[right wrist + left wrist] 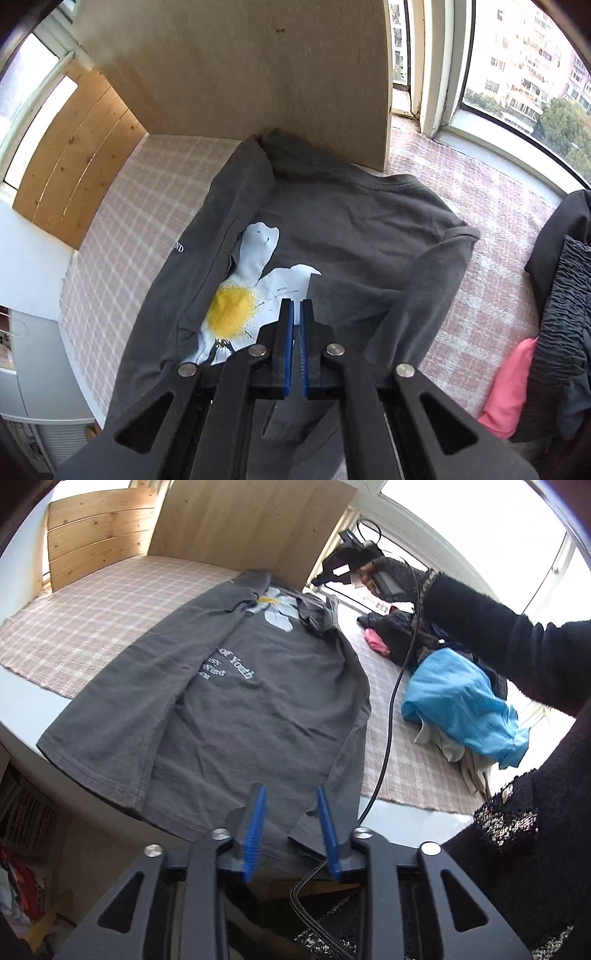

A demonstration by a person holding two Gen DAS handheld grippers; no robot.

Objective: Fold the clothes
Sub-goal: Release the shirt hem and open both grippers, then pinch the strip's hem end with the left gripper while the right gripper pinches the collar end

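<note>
A dark grey T-shirt (236, 701) with a daisy print (255, 295) and white lettering lies flat on the checked cloth (74, 627). Its left side is folded inward along its length, and its right sleeve (417, 280) lies folded across the chest. My left gripper (289, 794) stands open just above the shirt's near hem, nothing between its blue fingers. My right gripper (295, 306) hovers over the daisy beside the folded sleeve's edge, its fingers shut with nothing gripped. In the left wrist view the right gripper (332, 572) hangs above the collar end, held by a hand in a black sleeve.
A pile of clothes lies to the right of the shirt: a blue garment (458, 701), black ones (561, 295) and a pink one (506, 387). An upright wooden board (258, 74) stands right behind the collar. A black cable (388, 731) hangs beside the shirt. Windows are behind.
</note>
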